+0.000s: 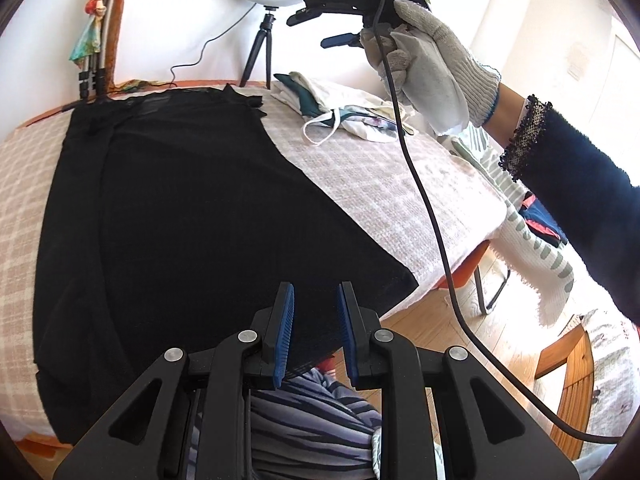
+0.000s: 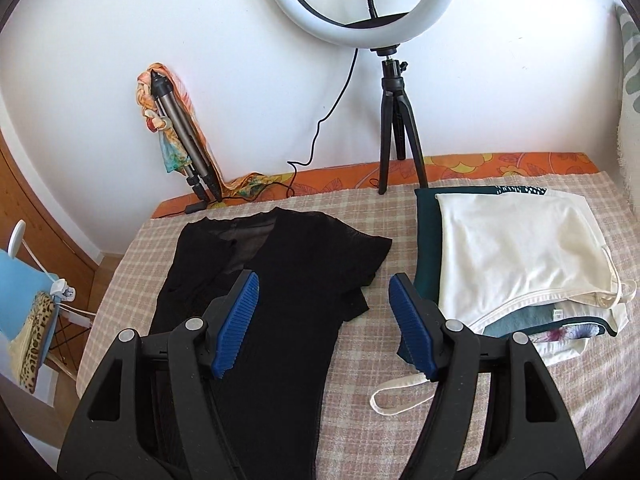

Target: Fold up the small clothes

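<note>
- The right gripper (image 2: pixel 324 320) stands with its jaws wide and nothing between them, hovering above the black top (image 2: pixel 276 280).
- The left gripper (image 1: pixel 316 334) has only a narrow gap between its jaws, and that gap is empty too (the top's hem shows behind it).
- The black top lies flat on the checked desk (image 2: pixel 520 420), beside a pile of folded clothes (image 2: pixel 520 256).
- Judging by this, a new fold is about to start; next, each gripper must come down and pinch an edge of the top.
</note>
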The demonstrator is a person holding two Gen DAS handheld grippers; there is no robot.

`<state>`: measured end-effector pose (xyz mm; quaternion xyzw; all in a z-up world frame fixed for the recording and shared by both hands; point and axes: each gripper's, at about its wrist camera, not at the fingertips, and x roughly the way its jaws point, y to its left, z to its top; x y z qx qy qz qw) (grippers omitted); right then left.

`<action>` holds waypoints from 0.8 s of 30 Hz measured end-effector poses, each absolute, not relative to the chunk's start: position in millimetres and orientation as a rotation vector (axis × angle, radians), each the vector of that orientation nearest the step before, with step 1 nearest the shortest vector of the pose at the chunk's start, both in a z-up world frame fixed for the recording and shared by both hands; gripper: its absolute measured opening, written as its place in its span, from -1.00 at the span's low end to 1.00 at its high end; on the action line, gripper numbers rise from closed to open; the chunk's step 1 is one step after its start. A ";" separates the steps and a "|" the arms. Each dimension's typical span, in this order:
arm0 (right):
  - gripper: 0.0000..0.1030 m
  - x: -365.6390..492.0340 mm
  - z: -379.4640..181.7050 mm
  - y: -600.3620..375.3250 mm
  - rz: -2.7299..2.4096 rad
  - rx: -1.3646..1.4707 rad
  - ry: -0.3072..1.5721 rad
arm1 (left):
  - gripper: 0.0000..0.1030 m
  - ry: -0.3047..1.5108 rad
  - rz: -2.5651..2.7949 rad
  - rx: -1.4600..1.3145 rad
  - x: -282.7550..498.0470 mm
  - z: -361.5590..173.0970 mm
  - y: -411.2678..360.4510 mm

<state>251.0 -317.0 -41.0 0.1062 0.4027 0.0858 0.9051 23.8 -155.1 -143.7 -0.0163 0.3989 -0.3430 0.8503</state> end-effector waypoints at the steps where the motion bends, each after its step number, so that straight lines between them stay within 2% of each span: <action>1: 0.37 246.7 -41.6 -322.4 0.176 0.218 0.833 | -0.60 0.840 -0.740 -0.023 22.5 -144.8 -162.0; 2: 0.37 242.6 -41.8 -327.7 0.177 0.216 0.834 | -0.59 0.838 -0.755 -0.005 21.0 -146.1 -170.0; 4: 0.37 235.3 -43.0 -337.9 0.172 0.210 0.835 | -0.33 0.841 -0.786 0.041 19.2 -150.3 -187.6; 5: 0.37 232.5 -43.8 -342.9 0.168 0.210 0.836 | -0.07 0.839 -0.808 0.061 17.1 -152.6 -196.6; 6: 0.37 230.3 -44.6 -348.1 0.164 0.213 0.839 | 0.02 0.832 -0.832 0.083 14.7 -154.9 -205.4; 16: 0.37 224.8 -69.5 -380.2 0.178 0.294 0.892 | 0.02 0.784 -0.849 0.344 1.3 -177.7 -271.9; 21: 0.37 233.9 -88.7 -378.1 0.221 0.344 0.931 | 0.01 0.780 -0.814 0.323 8.2 -179.3 -278.7; 22: 0.37 236.6 -92.6 -375.2 0.229 0.343 0.939 | -0.03 0.779 -0.813 0.313 9.7 -178.9 -277.5; 24: 0.37 243.1 -99.7 -368.9 0.242 0.346 0.957 | -0.41 0.783 -0.811 0.297 13.7 -179.2 -273.4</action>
